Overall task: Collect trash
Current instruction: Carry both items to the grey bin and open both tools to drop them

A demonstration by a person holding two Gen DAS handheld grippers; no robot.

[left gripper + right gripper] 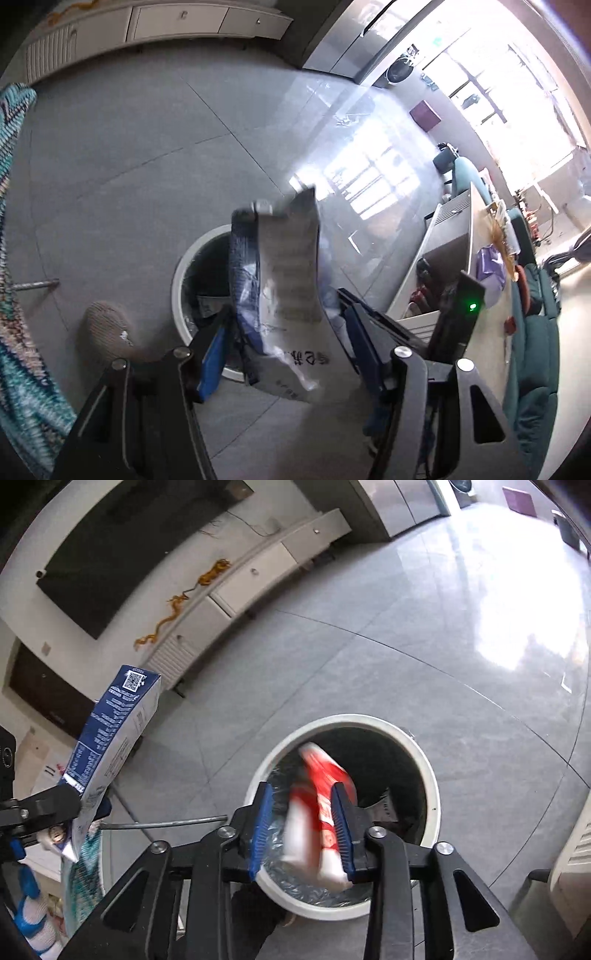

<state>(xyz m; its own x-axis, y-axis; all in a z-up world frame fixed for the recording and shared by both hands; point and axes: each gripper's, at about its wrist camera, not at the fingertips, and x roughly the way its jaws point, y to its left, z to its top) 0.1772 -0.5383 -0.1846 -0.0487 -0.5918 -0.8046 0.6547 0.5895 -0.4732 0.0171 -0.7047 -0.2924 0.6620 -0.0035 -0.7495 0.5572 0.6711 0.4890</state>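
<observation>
Trash here is two packages, both over the bin (pixel 430 775). In the right wrist view a red-and-white pack (pixel 319 812) sits blurred between the blue pads of the right gripper (pixel 303 825); it touches the right-hand pad (pixel 341 827), while a gap shows beside the left-hand pad, so the jaws stand spread and the pack appears released over the bin's mouth. Whether the pad still bears on it cannot be told through the blur. The bin's white rim rings a dark liner, with paper scraps lying inside.

The left gripper (pixel 284 343) is clenched on a blue-and-white carton (pixel 280 273), which stands up between its fingers. In the left wrist view the carton hides most of the bin (pixel 181 291); only the bin's left rim shows. In the right wrist view the carton (pixel 110 738) is left of the bin and well apart from it.

Grey floor (pixel 369 657) lies open beyond the bin's far edge, up to a white cabinet (pixel 258 572). A patterned cloth (pixel 14 258) borders the left side, a grey slipper (pixel 105 332) sits just beside the rim, and a desk (pixel 476 229) closes the right.
</observation>
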